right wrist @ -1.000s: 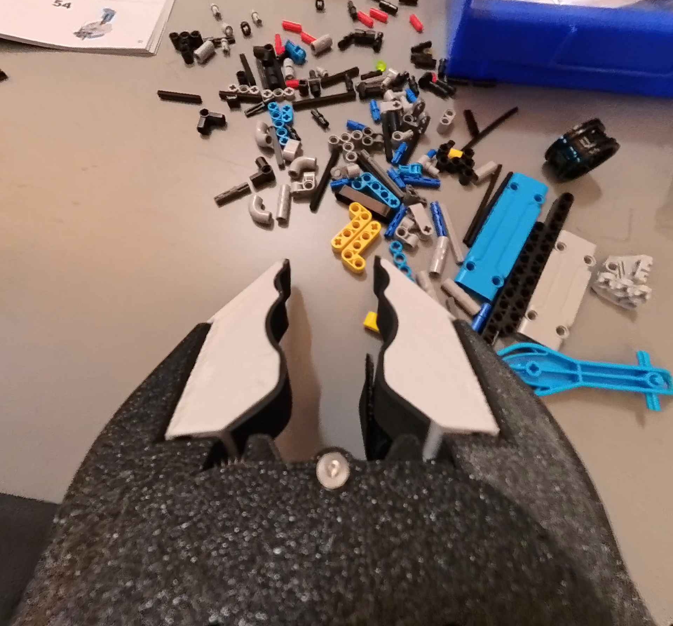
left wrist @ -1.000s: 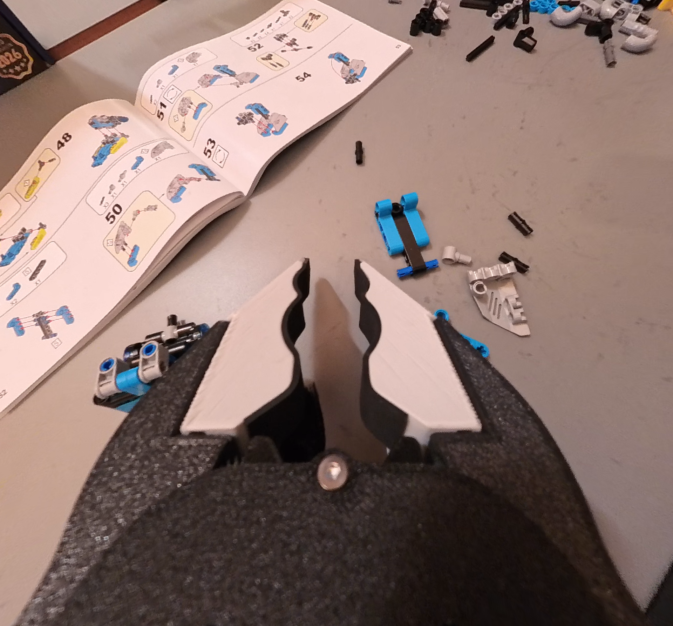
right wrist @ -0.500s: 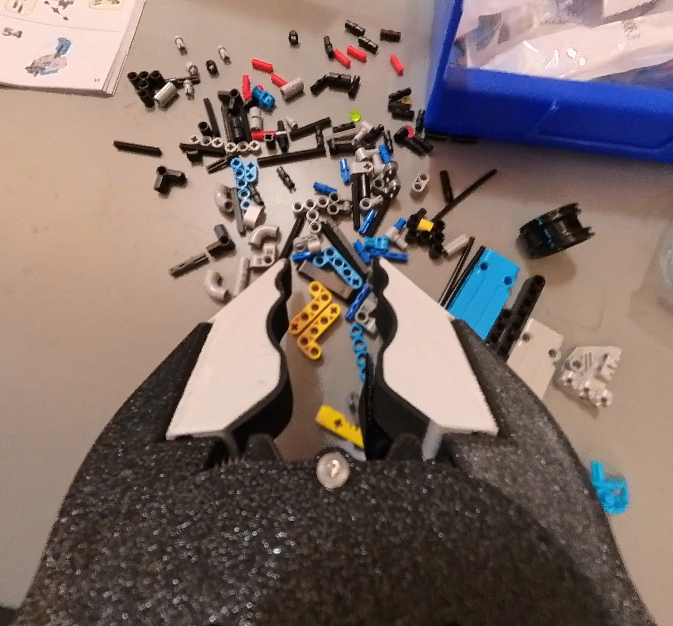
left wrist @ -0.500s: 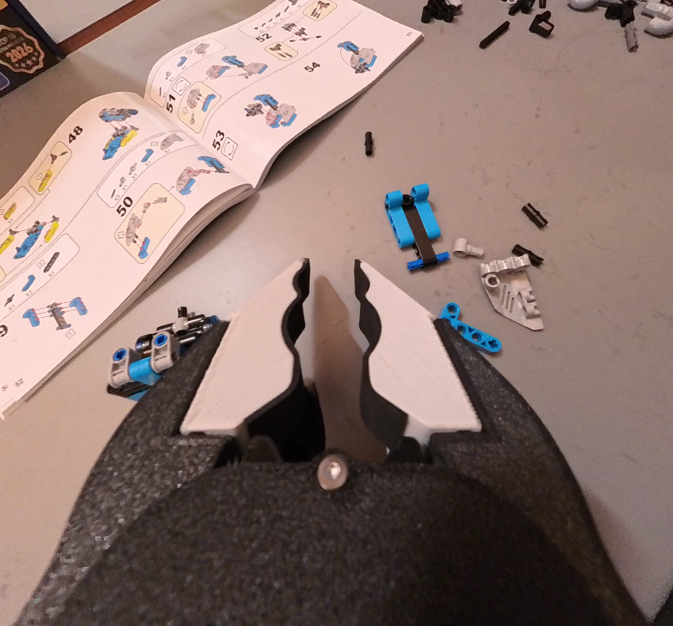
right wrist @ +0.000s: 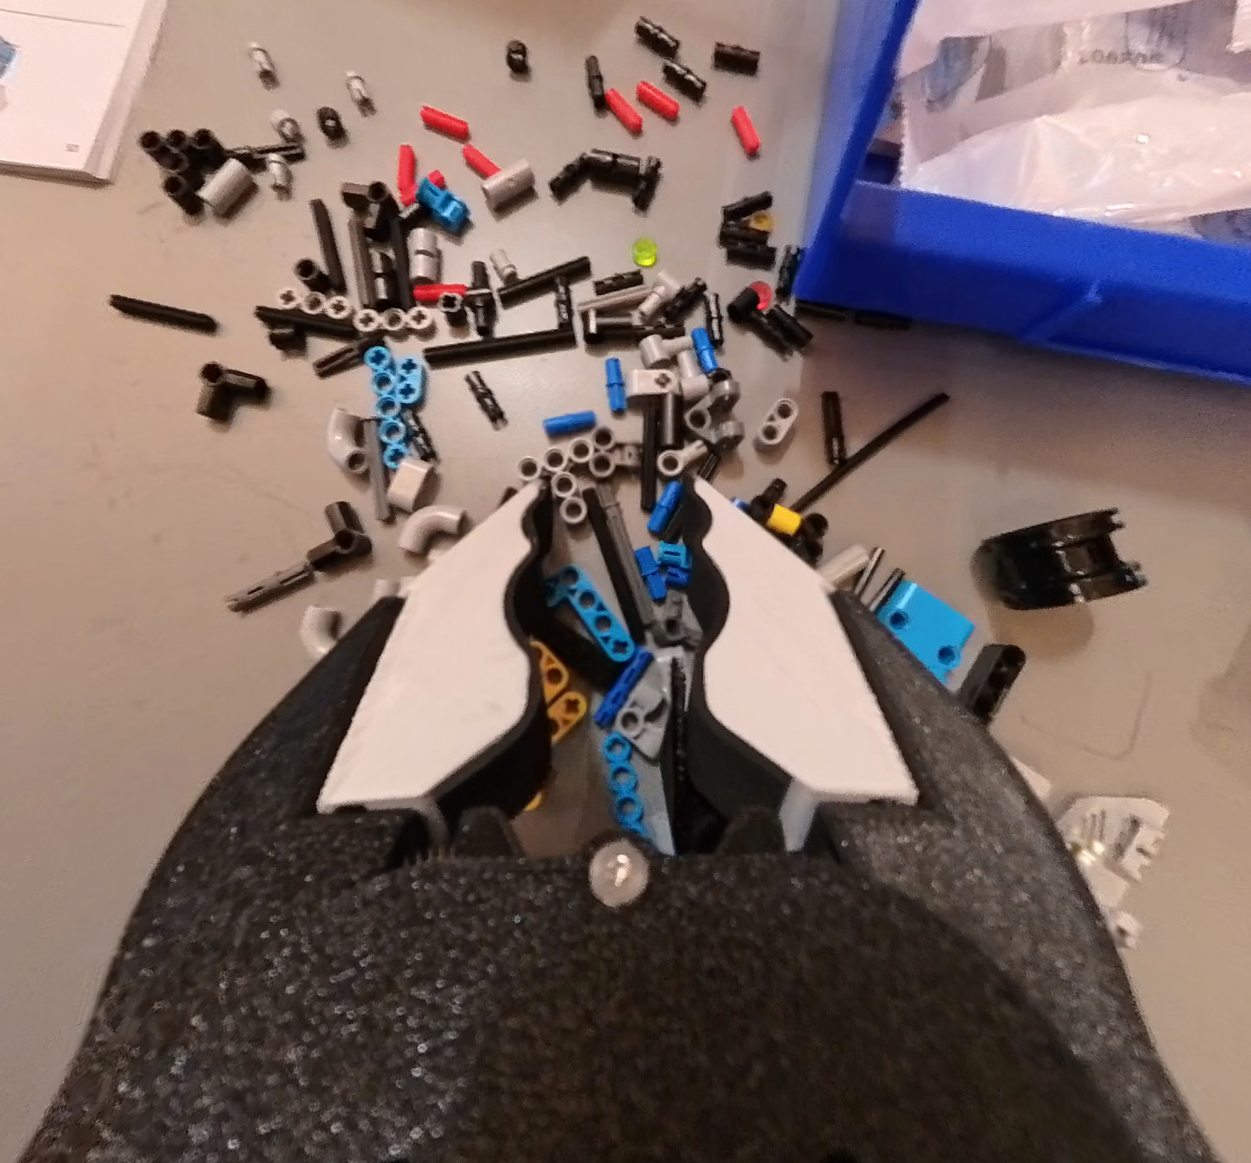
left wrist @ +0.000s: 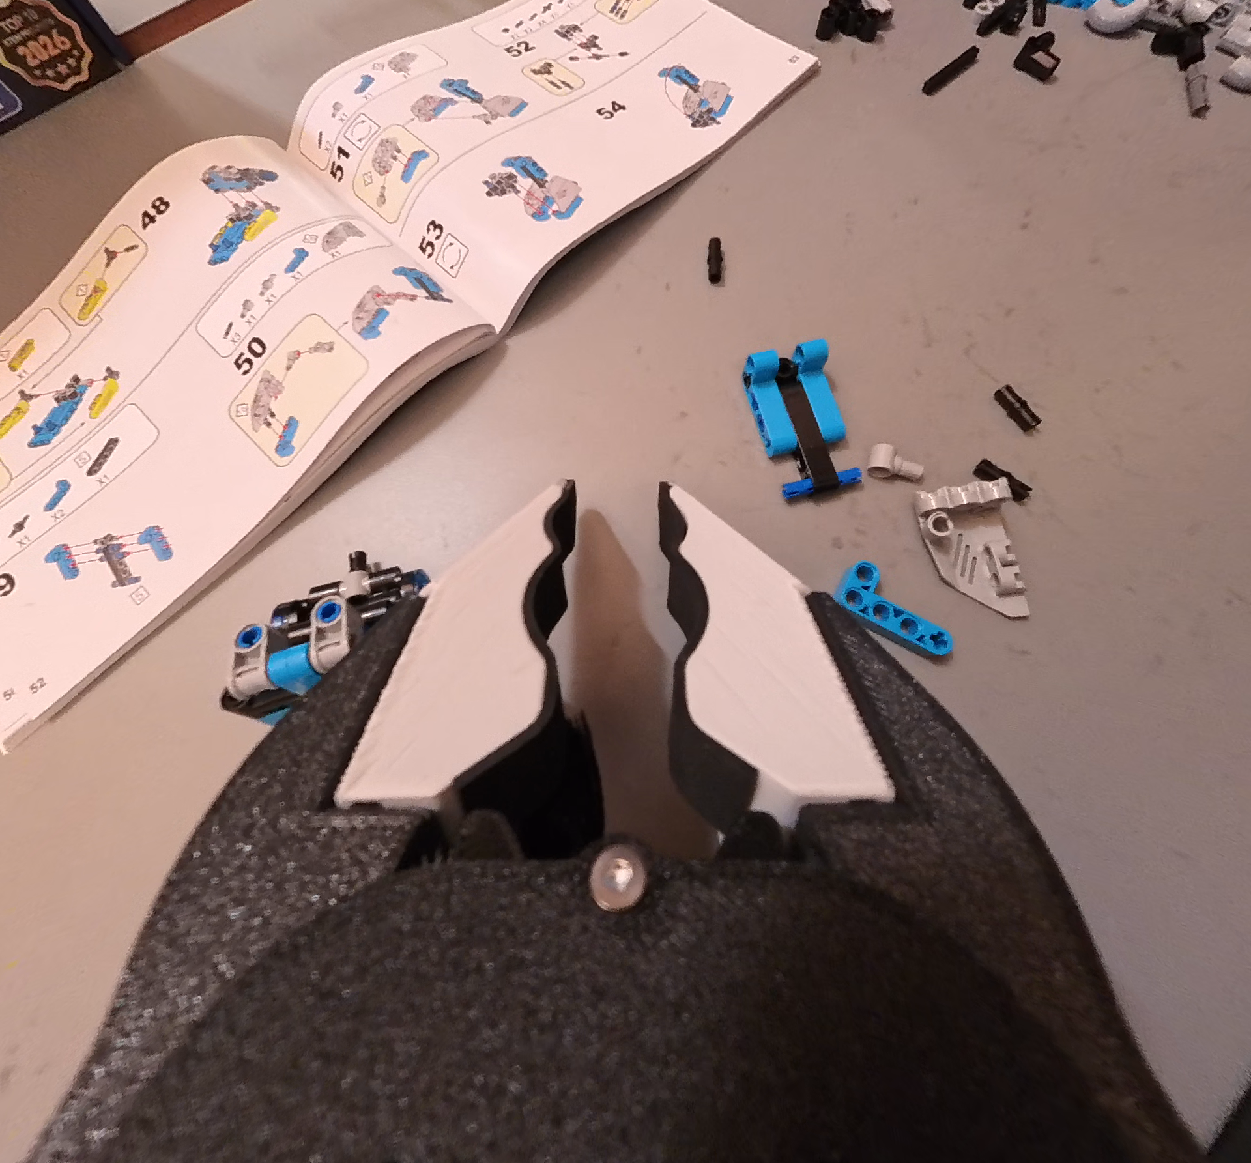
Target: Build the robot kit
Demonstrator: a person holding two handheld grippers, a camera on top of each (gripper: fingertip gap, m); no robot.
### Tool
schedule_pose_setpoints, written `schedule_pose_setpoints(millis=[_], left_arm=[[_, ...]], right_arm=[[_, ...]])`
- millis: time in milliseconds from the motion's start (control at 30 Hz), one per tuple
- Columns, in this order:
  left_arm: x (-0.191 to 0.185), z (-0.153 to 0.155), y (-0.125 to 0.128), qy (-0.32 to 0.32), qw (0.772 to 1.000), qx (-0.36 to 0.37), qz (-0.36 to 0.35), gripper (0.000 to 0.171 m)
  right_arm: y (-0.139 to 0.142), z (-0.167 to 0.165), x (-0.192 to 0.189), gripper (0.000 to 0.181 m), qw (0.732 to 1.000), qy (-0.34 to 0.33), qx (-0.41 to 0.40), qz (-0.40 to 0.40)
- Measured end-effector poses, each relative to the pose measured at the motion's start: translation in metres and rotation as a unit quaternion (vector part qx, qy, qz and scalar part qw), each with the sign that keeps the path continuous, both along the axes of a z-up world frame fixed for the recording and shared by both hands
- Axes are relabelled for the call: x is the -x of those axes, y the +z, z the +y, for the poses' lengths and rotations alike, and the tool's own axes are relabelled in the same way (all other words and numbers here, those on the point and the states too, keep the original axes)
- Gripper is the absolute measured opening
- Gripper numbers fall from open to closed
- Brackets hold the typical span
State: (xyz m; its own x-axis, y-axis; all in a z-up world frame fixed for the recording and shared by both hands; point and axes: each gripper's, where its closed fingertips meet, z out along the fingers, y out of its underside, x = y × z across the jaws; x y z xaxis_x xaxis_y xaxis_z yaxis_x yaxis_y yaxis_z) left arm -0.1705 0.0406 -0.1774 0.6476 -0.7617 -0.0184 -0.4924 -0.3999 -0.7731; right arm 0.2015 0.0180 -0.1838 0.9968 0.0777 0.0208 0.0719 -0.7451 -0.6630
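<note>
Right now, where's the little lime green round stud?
In the right wrist view, the lime green round stud lies on the grey table at the far side of the loose parts pile, left of the blue bin and its front corner.

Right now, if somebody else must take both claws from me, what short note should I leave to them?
Left claw: open, empty, over bare table, between the open instruction booklet and the small blue-and-black assembly.
Right claw: open, grips nothing, low over the loose parts pile; a blue angled beam and grey pieces lie between its fingers.
Blue bin sits beyond the pile.
Nothing is held; what is built or left cannot be told.
</note>
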Motion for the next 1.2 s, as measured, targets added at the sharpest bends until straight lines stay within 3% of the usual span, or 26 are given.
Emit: schedule_pose_setpoints(millis=[100,400,933,1200], left_arm=[[0.000,0.000,0.000,-0.001,1.000,0.000,0.002,0.024],[0.000,0.000,-0.001,-0.001,1.000,-0.002,0.004,0.024],[0.000,-0.001,-0.002,-0.002,1.000,-0.002,0.008,0.024],[0.000,0.000,-0.002,-0.002,1.000,0.000,0.008,0.024]], right_arm=[[0.001,-0.003,-0.016,0.038,0.999,-0.021,0.000,-0.031],[0.002,-0.013,-0.022,0.038,0.999,-0.023,0.010,-0.027],[0.012,-0.028,-0.082,0.038,0.991,-0.094,0.012,-0.097],[0.007,-0.026,-0.073,0.032,0.992,-0.079,0.016,-0.095]])
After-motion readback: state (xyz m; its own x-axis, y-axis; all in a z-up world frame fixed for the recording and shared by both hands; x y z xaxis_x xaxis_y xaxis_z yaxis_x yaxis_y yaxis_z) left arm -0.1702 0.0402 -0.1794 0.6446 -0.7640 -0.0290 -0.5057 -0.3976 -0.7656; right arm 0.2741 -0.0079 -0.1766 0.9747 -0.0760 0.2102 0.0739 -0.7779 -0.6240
